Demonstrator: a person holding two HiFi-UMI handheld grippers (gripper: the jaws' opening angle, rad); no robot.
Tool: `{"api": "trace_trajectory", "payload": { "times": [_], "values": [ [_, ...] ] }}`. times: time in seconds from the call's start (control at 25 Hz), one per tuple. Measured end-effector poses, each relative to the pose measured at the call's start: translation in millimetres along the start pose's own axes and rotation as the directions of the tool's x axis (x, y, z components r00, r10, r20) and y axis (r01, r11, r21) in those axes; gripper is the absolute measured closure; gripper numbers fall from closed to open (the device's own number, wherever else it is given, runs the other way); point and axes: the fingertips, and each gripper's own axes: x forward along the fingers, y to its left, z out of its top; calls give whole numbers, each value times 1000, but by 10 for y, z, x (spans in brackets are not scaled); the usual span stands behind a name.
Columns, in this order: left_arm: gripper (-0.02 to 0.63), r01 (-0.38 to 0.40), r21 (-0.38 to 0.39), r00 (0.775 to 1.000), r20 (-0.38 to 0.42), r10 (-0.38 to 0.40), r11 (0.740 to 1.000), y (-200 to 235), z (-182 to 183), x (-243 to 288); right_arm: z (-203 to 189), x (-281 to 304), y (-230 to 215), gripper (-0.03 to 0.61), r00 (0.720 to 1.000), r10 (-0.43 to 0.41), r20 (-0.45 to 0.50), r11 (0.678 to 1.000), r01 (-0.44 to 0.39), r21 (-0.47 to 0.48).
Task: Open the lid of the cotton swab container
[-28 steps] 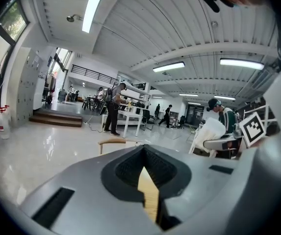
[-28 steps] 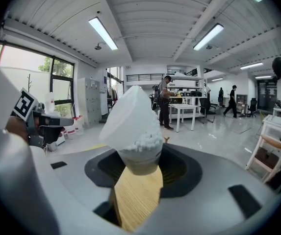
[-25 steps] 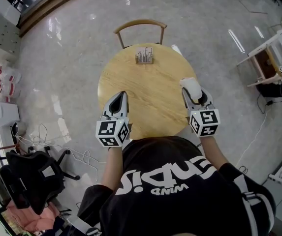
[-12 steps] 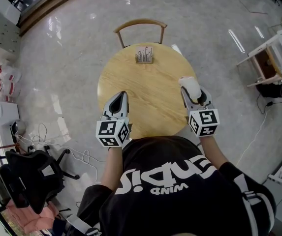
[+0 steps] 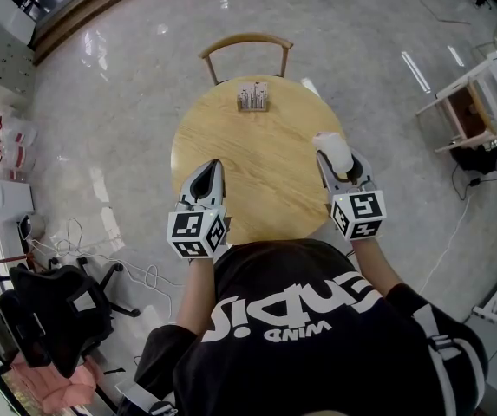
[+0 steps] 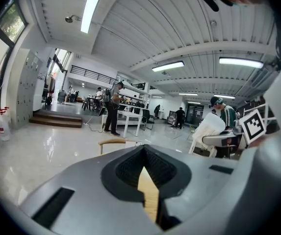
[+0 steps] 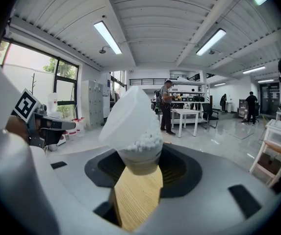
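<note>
We note round light-wood table [image 5: 257, 159]. Small grey rack of upright white pieces [image 5: 253, 99] near its far edge. Curved-back wooden chair [image 5: 246, 42] just beyond. Black wheeled office chair [image 5: 53, 306] lower left on glossy pale floor [image 5: 127, 102], loose white cables [image 5: 83, 241] beside it.

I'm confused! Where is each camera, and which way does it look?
Head view: on the head, looking down at the table; arms, both grippers show.
Left gripper view: on the left gripper, facing the room; shut jaws show.
Right gripper view: on the right gripper; jaws grip the container.
Shared: container, in head and right gripper views.
</note>
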Motion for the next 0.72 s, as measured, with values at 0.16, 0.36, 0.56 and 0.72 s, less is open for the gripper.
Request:
{"api": "trace_trajectory", "payload": {
  "times": [0.16,0.36,0.56,0.72],
  "values": [
    [604,2,1,1000,-2,-2,1000,-9,-5,16,-6,8,-18,390,1000,3,0,1000,-3,3],
    [604,5,-1,1000,-3,-5,1000,-20,-15,1,1,-7,-17,390,1000,8,1,1000,-8,2],
    [604,13,-2,1000,-9,-13,1000,-39,-23,16,17,9,-18,390,1000,15,4,1000,-15,3],
    [604,17,-5,1000,-14,-17,1000,-59,-49,9,22,9,-11,390,1000,18,7,1000,-18,2]
  ]
}}
